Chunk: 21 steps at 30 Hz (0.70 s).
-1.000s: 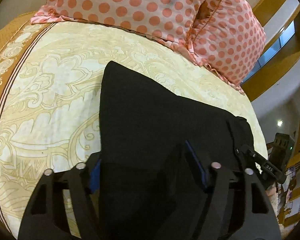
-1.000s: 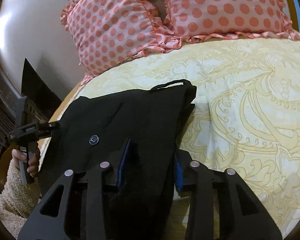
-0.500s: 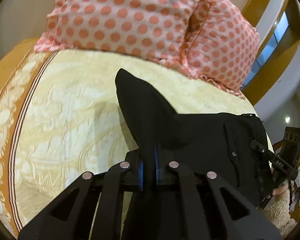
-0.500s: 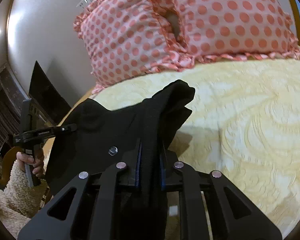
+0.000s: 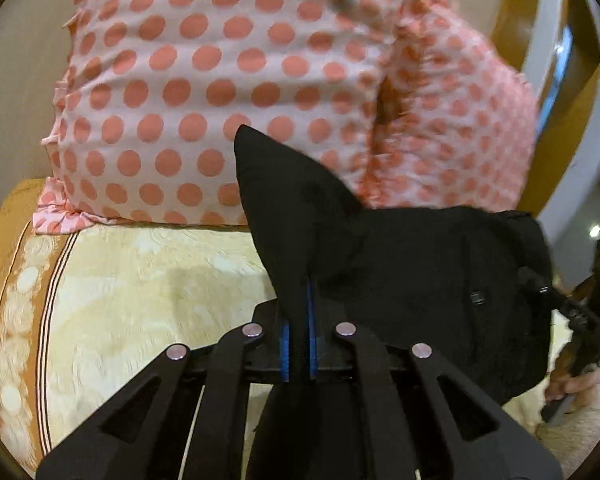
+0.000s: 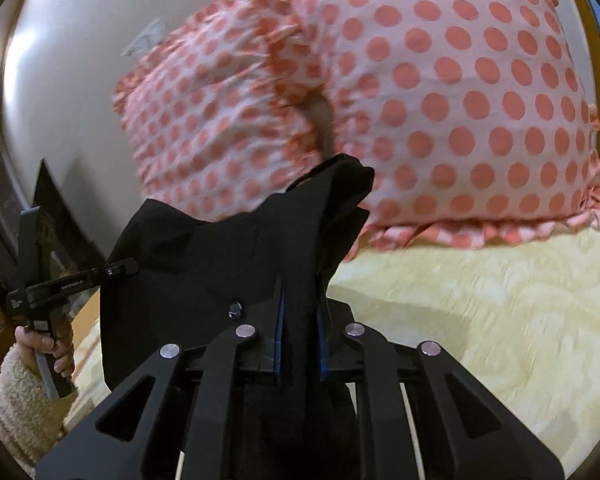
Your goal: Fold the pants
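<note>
Now both grippers are clamped on the black pants [image 5: 400, 264]: the left gripper [image 5: 298, 344] pinches one edge, the right gripper [image 6: 300, 336] another; the cloth hangs lifted above the bed [image 6: 480, 312] (near the pillows [image 5: 220, 80]); folding looks barely begun.
</note>
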Each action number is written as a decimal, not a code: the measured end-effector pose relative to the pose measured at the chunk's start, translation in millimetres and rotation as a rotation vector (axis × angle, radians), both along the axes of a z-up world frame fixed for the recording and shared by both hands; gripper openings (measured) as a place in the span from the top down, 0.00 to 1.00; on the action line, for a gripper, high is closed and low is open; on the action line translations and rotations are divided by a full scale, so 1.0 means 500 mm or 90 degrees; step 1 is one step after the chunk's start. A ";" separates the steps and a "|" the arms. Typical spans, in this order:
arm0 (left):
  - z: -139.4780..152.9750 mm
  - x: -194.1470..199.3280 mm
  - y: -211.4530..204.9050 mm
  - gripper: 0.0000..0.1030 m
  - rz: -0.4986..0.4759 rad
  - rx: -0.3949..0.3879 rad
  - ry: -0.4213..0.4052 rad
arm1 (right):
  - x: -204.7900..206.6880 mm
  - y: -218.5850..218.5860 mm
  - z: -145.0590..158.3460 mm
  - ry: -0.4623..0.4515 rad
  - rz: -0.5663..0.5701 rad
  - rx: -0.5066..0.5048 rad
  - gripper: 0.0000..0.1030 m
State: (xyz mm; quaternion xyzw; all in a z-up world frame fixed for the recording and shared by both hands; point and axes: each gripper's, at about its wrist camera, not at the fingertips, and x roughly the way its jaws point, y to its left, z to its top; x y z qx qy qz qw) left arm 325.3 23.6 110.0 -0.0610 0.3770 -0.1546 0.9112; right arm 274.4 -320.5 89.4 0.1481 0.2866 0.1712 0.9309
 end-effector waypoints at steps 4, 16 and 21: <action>-0.084 0.070 0.002 0.93 0.021 0.002 0.094 | 0.076 -0.007 -0.088 0.116 -0.035 -0.024 0.88; -0.054 -0.031 0.002 0.20 0.074 0.039 -0.010 | -0.046 0.009 -0.031 0.016 -0.144 -0.155 0.36; -0.049 -0.123 -0.076 0.15 -0.053 0.007 0.008 | -0.089 0.101 -0.047 0.028 -0.042 -0.214 0.36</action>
